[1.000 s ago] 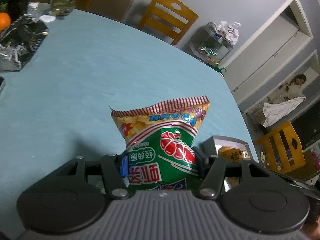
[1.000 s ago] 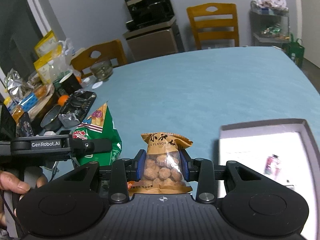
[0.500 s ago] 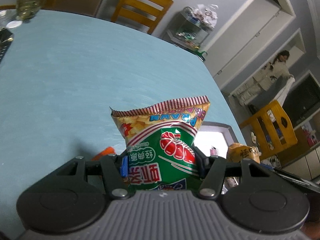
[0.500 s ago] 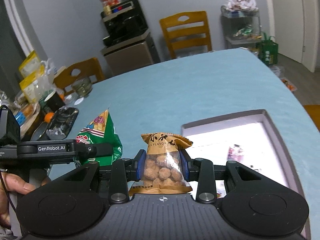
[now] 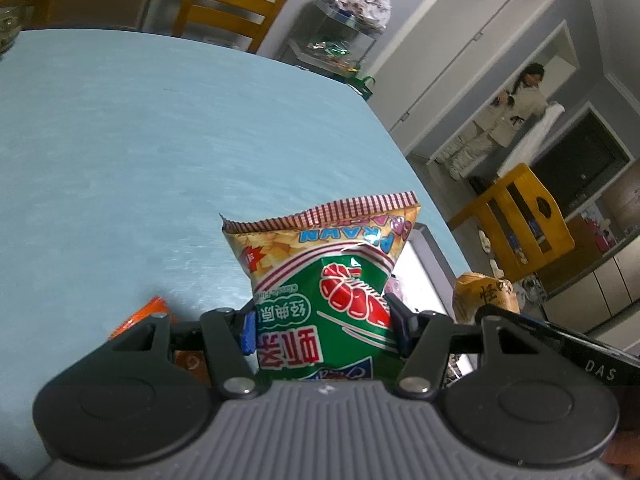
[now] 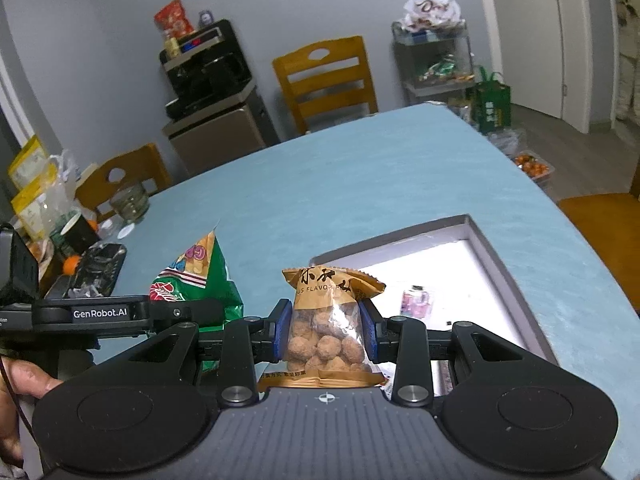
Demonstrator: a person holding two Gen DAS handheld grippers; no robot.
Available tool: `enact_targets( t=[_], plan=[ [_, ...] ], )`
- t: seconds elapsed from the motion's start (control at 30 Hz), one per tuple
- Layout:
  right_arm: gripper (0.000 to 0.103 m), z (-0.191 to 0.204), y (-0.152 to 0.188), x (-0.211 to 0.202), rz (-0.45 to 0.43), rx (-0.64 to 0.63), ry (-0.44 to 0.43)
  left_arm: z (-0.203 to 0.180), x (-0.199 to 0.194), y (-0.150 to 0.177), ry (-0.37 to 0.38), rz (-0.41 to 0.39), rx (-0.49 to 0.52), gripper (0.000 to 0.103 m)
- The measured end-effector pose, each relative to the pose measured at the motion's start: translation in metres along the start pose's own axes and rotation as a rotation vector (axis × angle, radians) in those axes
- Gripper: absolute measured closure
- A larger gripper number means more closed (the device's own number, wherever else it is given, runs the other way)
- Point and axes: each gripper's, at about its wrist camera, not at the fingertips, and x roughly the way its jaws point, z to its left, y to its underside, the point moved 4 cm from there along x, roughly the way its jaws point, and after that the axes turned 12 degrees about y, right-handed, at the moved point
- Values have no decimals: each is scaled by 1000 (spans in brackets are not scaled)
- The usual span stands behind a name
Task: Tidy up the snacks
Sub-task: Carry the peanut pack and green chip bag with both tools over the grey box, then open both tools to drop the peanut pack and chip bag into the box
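My left gripper point(image 5: 322, 326) is shut on a green and yellow prawn cracker bag point(image 5: 320, 276), which stands upright between the blue pads. The right gripper point(image 6: 326, 330) is shut on a small clear and orange bag of coated nuts point(image 6: 328, 320). Both are held above the blue table point(image 5: 140, 140). In the right wrist view the cracker bag point(image 6: 200, 280) and the left gripper point(image 6: 192, 312) show to the left. A grey open box point(image 6: 508, 276) with a white floor lies on the table just ahead and to the right, with a small pink packet point(image 6: 416, 300) inside. In the left wrist view the box point(image 5: 430, 264) shows behind the cracker bag.
An orange packet point(image 5: 144, 316) lies on the table under the left gripper. Clutter, a black tray point(image 6: 96, 268), a cup and a glass bowl point(image 6: 130, 202) crowd the far left of the table. Wooden chairs point(image 6: 326, 80) ring it. A person point(image 5: 516, 108) stands in a far doorway.
Both grippers have swung to the right with their bags still held. The grey box has come closer to centre in the right wrist view, and the orange packet has appeared under the left gripper.
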Motion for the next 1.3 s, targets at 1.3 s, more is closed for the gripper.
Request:
enact_targets(
  t=[1.3],
  plan=[
    [75, -61, 27, -16, -3, 122, 155, -36, 83, -15, 148, 162, 163, 45]
  ],
)
